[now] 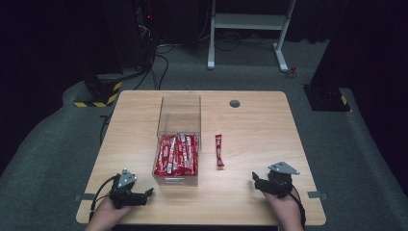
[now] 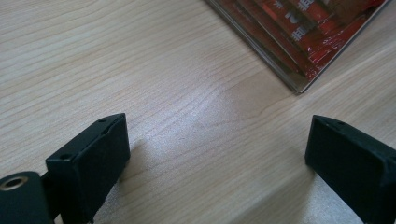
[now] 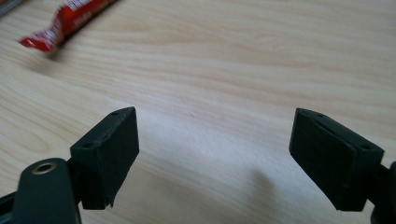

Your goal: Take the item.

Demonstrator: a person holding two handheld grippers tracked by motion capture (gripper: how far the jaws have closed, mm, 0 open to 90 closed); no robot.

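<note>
A clear plastic box [image 1: 178, 115] stands mid-table, its near half packed with several red sachets [image 1: 177, 154]. One loose red sachet [image 1: 219, 150] lies on the wood to the right of the box. My left gripper [image 1: 149, 192] rests open at the front left, its jaws pointing right toward the box's near corner [image 2: 299, 86]. At the front right, my right gripper [image 1: 255, 179] is open too, jaws pointing left. Nothing sits between either pair of jaws. The left gripper [image 2: 217, 149] hovers over bare wood. Over bare wood as well, the right gripper [image 3: 215, 149] has the loose sachet's end [image 3: 60, 25] ahead at upper left.
The wooden table [image 1: 260, 130] has a round grommet hole [image 1: 235, 103] near its far edge. Beyond the table are a white desk frame [image 1: 248, 29], cables and black equipment with yellow-black striped bases [image 1: 98, 96]. Bare wood lies on both sides of the box.
</note>
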